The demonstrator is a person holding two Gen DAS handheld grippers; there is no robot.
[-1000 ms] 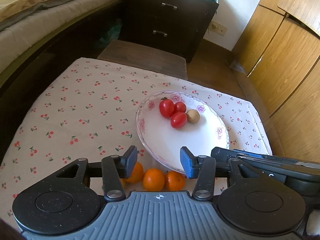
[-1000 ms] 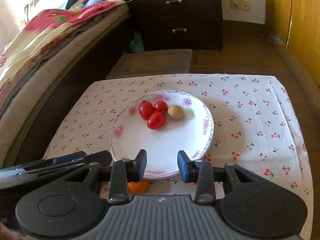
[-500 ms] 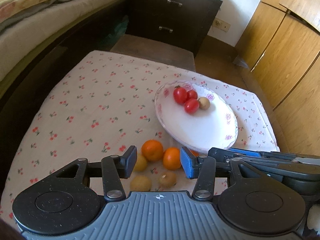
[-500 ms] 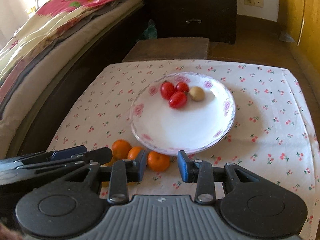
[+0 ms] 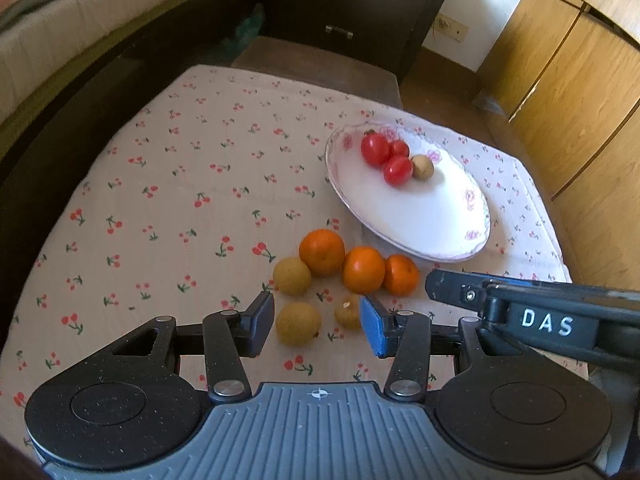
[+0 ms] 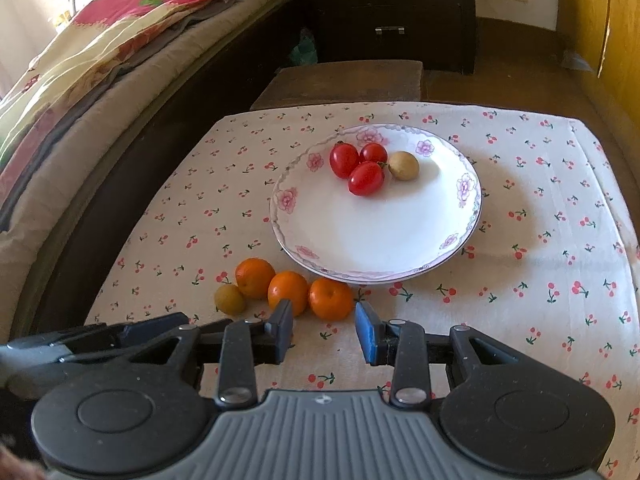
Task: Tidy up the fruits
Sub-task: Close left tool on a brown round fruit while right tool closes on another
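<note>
A white floral plate [image 5: 420, 216] [image 6: 360, 232] holds three red cherry tomatoes [image 5: 376, 149] [image 6: 344, 160] and one tan longan [image 5: 423, 167] [image 6: 404, 165]. On the cloth in front of it lie three oranges [image 5: 322, 252] [image 6: 330, 298] and three tan longans [image 5: 298, 324] [image 6: 229, 299]. My left gripper [image 5: 318, 322] is open and empty, with a longan between its fingers. My right gripper [image 6: 323, 332] is open and empty, just short of the nearest orange.
The table wears a cherry-print cloth [image 5: 160, 200] [image 6: 540, 240]. A bed [image 6: 100, 80] runs along the left. A dark drawer cabinet [image 6: 392, 12] and a low wooden stool [image 6: 344, 80] stand behind. Wooden wardrobe doors [image 5: 568, 80] are at right.
Both grippers have drawn back and risen from the plate. The oranges and longans in front of the plate have come fully into view.
</note>
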